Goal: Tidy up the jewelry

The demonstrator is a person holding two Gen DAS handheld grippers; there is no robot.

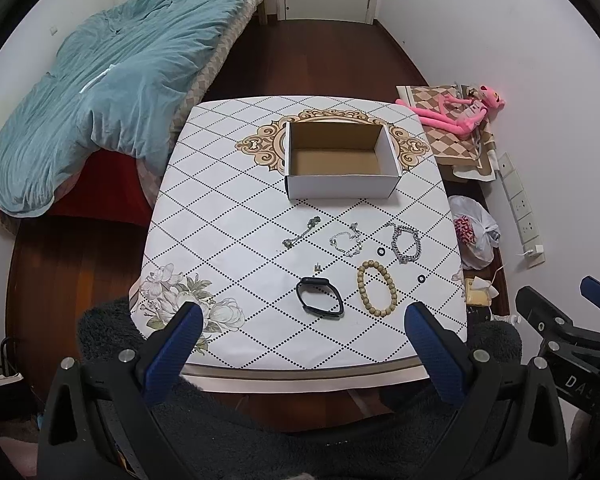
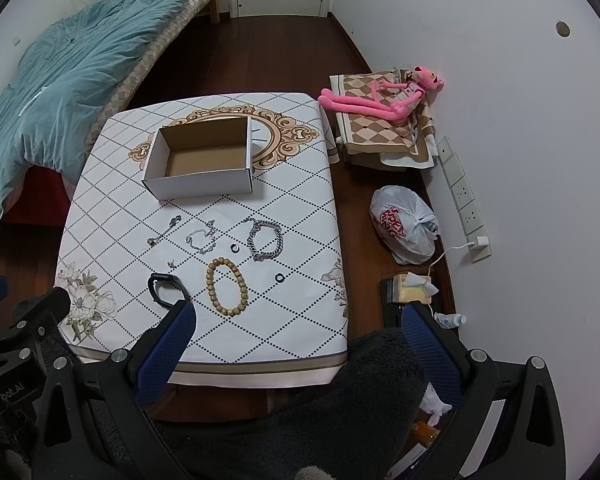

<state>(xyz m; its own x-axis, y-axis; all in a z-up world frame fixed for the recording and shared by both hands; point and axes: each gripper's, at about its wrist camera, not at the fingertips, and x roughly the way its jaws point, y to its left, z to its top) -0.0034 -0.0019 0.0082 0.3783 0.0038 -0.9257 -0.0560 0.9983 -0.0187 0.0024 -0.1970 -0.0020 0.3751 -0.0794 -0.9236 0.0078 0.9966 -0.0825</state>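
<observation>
**Jewelry waits in front of the empty box**

Both your left gripper (image 1: 304,320) and right gripper (image 2: 296,324) are spread wide, holding nothing. The cardboard box (image 1: 340,188) is empty. The wooden bead bracelet (image 1: 375,289) on the table (image 1: 204,208) looks light and a little stiff; pinch one side of its ring. The thin silver chains (image 1: 346,239) are limp and slippery, so take them at the bunched part.

Partial white lettering "DA" on the black gripper body (image 1: 572,364), lower right of the left wrist view. "…bot.AI" on the black gripper body (image 2: 8,394), lower left of the right view. Red print on the plastic bag (image 2: 406,226) unreadable.
</observation>
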